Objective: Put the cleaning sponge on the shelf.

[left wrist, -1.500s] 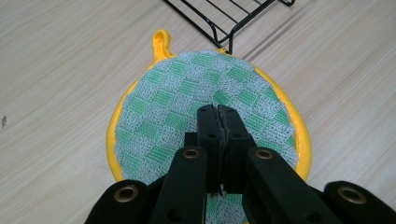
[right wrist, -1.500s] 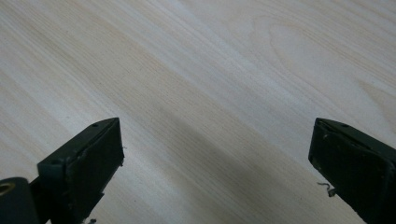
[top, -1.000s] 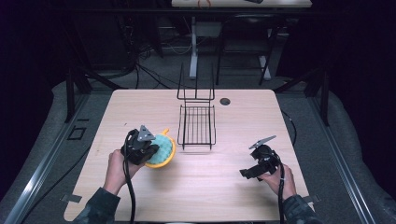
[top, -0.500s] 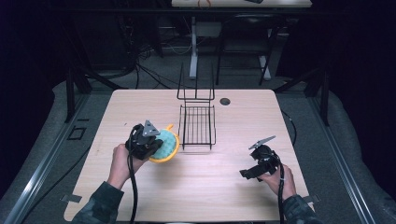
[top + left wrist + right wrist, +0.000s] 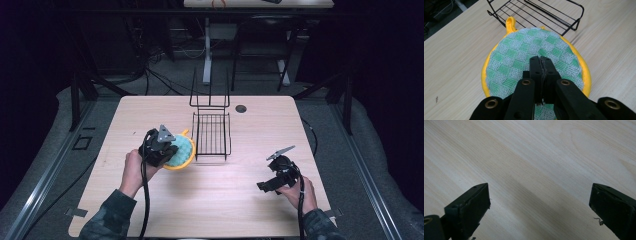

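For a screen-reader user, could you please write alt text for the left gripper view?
The left gripper, jaws shut, pinches a round green-checked pot holder with a yellow rim and loop above a light wooden table. A black wire rack stands just beyond it.

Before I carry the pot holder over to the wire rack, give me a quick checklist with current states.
1. Left gripper shut on the pot holder: ok, jaws closed on its near edge.
2. Grip depth: cannot tell how much cloth is caught.
3. Wire rack free of things: ok.
4. Pot holder close beside the rack's left side: ok.
5. Right gripper out of the way: ok, open, over bare table to the right.
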`<state>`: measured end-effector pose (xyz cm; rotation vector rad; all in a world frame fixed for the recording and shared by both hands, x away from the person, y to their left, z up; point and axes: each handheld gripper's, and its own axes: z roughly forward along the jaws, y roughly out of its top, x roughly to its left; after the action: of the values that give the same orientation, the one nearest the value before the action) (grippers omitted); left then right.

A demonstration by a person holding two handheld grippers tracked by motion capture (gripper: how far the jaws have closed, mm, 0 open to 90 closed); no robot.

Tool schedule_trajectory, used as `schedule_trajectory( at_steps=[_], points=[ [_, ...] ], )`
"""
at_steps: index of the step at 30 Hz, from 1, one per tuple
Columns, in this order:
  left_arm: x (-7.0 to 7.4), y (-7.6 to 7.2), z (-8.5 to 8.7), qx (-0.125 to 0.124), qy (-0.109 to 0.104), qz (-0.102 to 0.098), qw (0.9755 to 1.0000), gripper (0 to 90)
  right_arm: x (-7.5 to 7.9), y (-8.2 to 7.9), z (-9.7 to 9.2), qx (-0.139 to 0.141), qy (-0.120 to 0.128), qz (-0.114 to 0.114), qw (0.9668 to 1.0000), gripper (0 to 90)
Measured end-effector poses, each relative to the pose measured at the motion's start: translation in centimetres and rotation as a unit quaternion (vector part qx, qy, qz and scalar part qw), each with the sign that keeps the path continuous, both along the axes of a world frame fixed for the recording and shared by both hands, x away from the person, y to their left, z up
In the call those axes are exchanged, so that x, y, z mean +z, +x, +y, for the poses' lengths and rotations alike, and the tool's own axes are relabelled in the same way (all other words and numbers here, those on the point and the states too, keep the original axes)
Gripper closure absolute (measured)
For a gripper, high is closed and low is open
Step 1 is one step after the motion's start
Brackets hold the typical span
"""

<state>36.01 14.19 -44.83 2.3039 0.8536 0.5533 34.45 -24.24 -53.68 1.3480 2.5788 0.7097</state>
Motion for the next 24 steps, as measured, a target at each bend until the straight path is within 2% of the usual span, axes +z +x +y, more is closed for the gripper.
schedule_trajectory(
  at_steps=[7, 13, 24],
  points=[
    [0.3, 0.6, -0.8, -0.008, 0.001, -0.005, 1.0, 89.2, 0.0, 0.0, -0.1, 0.002, -0.001, 0.002, 1.0, 2.7],
    [0.4, 1.2, -1.6, -0.012, -0.008, -0.006, 0.9999, 89.2, 0.0, 0.0, 0.0, -0.001, 0.0, 0.004, 1.0, 2.7],
    [0.5, 2.2, -4.1, -0.023, -0.019, -0.01, 0.9995, 89.3, 0.0, 0.0, -0.1, 0.0, 0.001, 0.001, 1.0, 2.6]
  ],
)
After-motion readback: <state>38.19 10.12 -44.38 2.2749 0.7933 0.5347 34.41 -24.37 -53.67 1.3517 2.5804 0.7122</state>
